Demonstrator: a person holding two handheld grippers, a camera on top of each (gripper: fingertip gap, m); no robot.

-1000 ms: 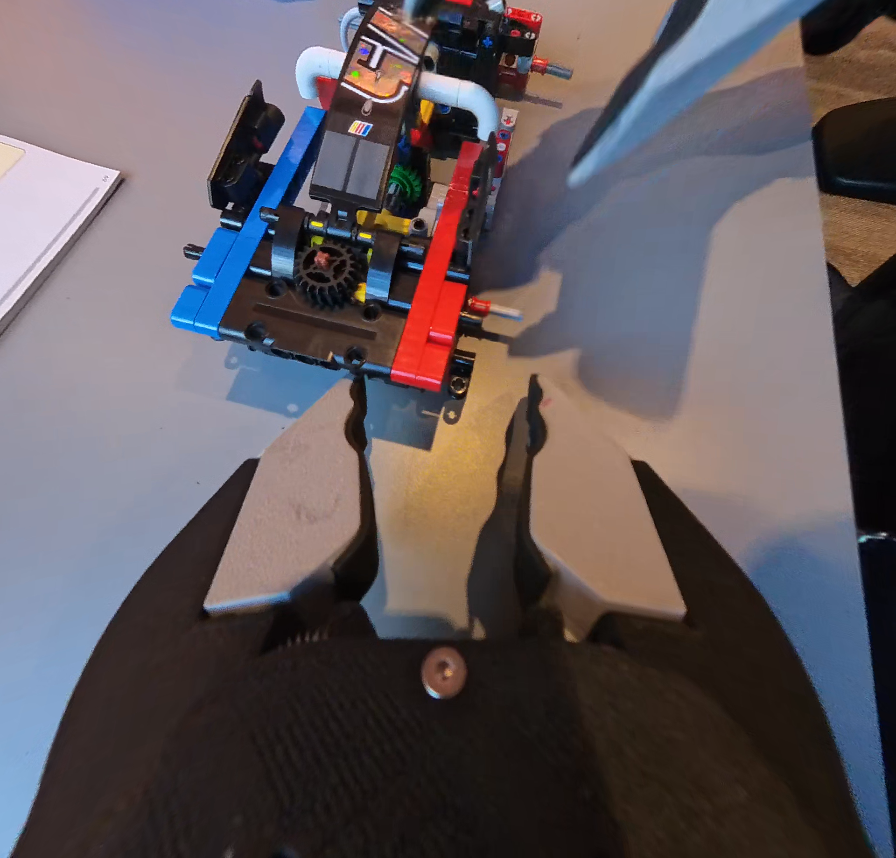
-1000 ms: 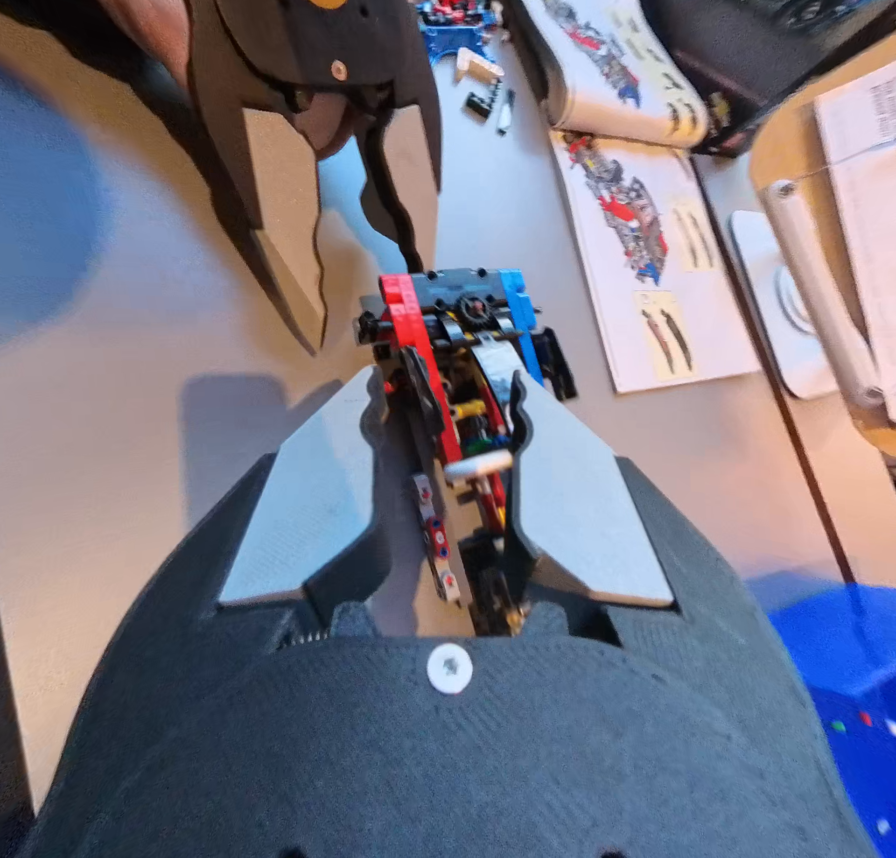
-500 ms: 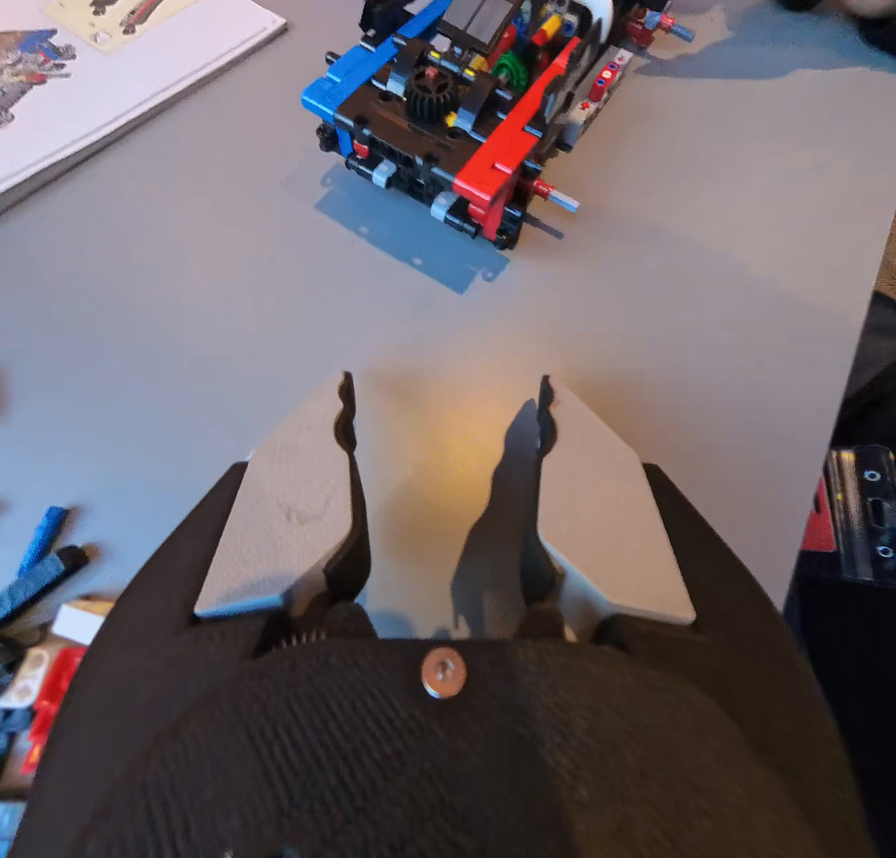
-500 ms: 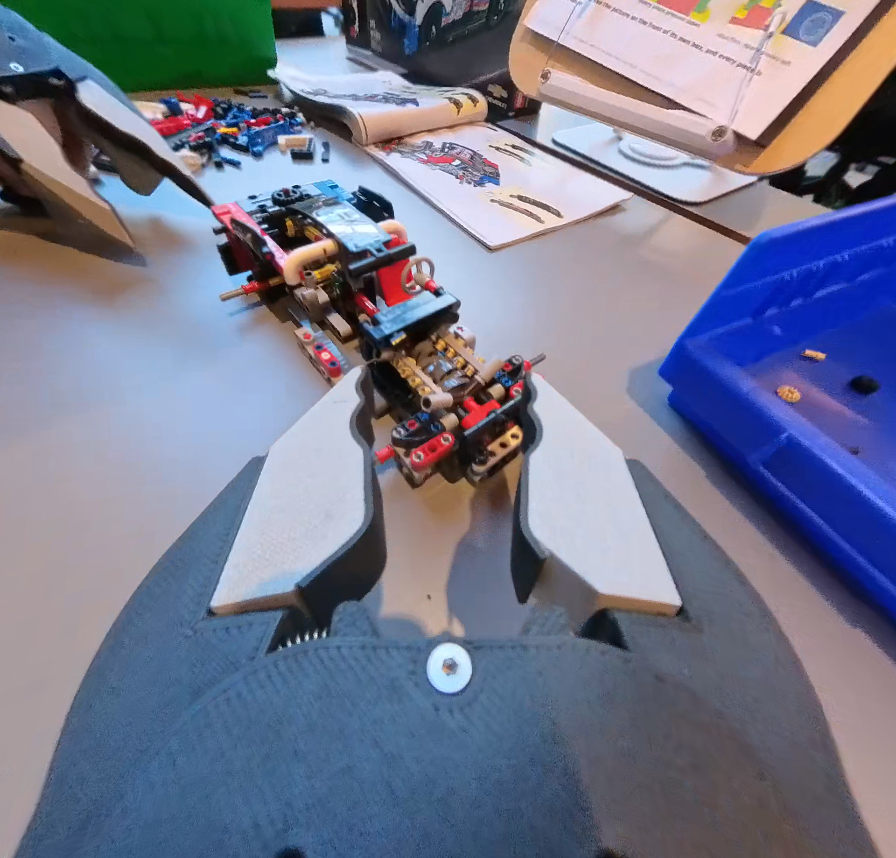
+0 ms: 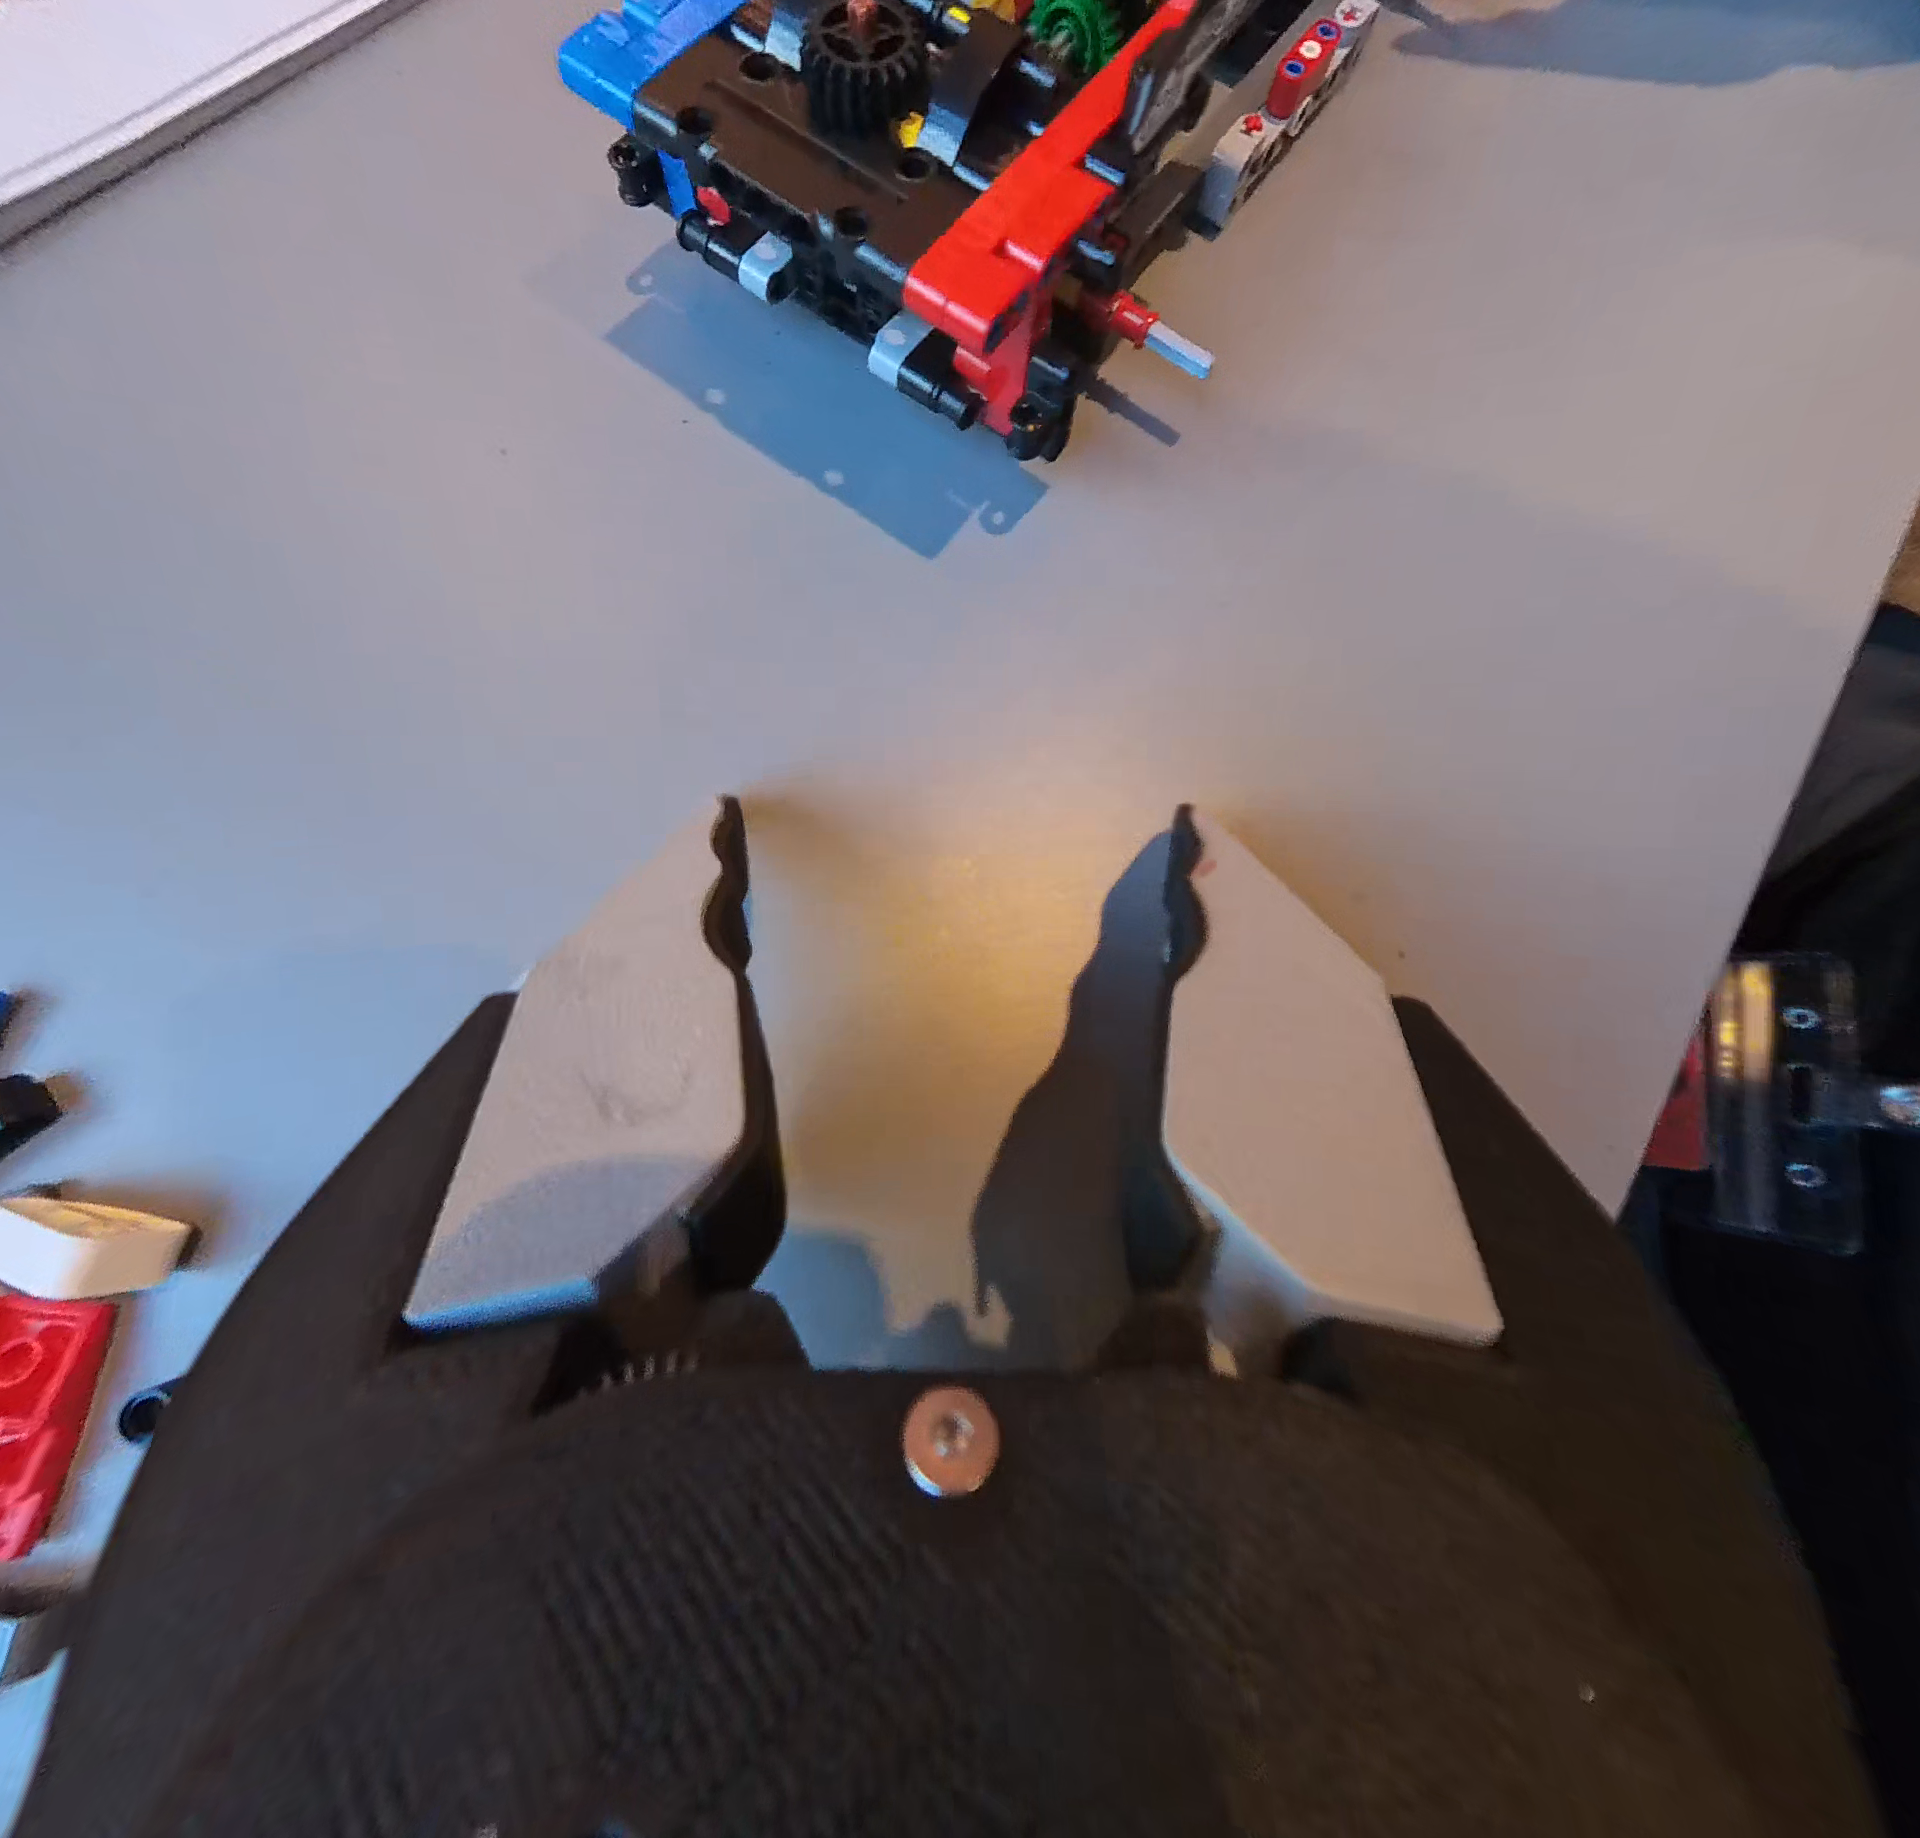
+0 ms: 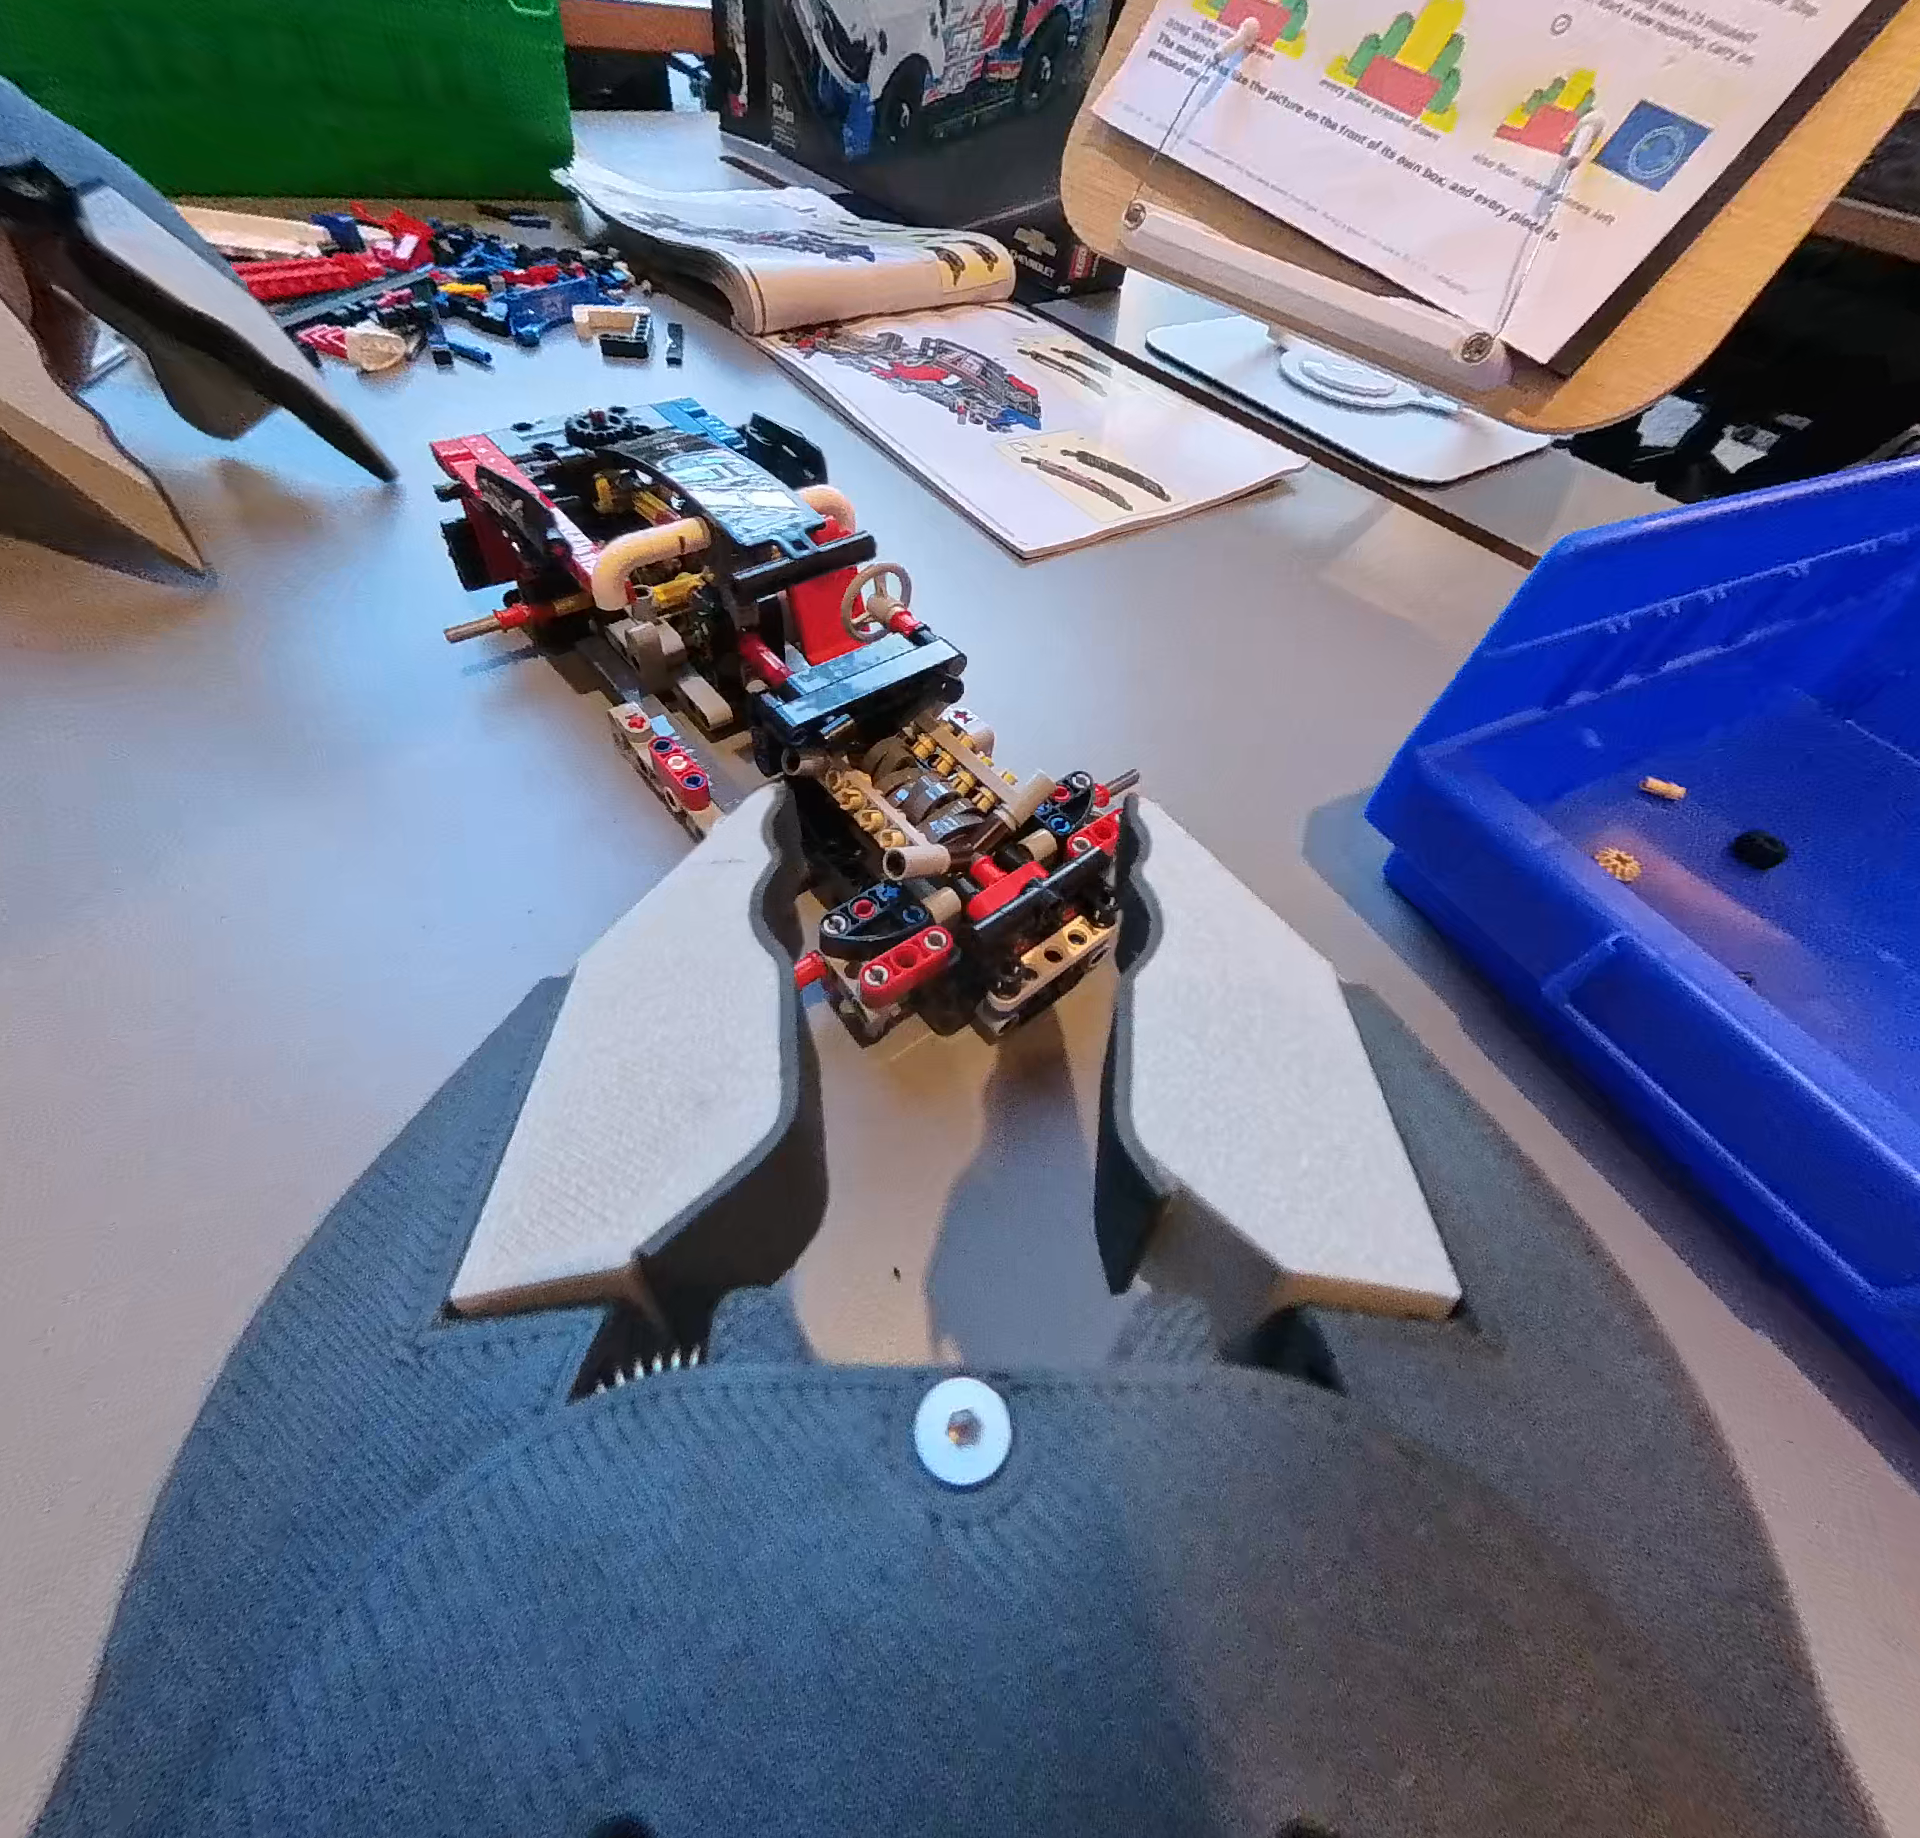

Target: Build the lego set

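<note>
since a second ago both my grippers have backed off the lego car (image 5: 914,115). left view: my left gripper (image 5: 956,812) gapes empty, car toward the tabletop's far edge. right view: my right gripper (image 6: 951,812) spread around the car's (image 6: 727,625) front, maybe not touching.

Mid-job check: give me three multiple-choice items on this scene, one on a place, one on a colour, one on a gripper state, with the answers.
1. Where is the loose brick pile?
A. In the blue bin
B. On the table before the green bin
C. On the booklet

2. What colour is the steering wheel on the car?
A. Tan
B. Green
C. Blue

3. What is the left gripper doing?
A. Shut on a brick
B. Open and empty
C. Clamped on the car

Answers: B, the pile lies on the table by the green bin; A, the wheel is tan; B, its jaws stand apart over bare table.
</note>
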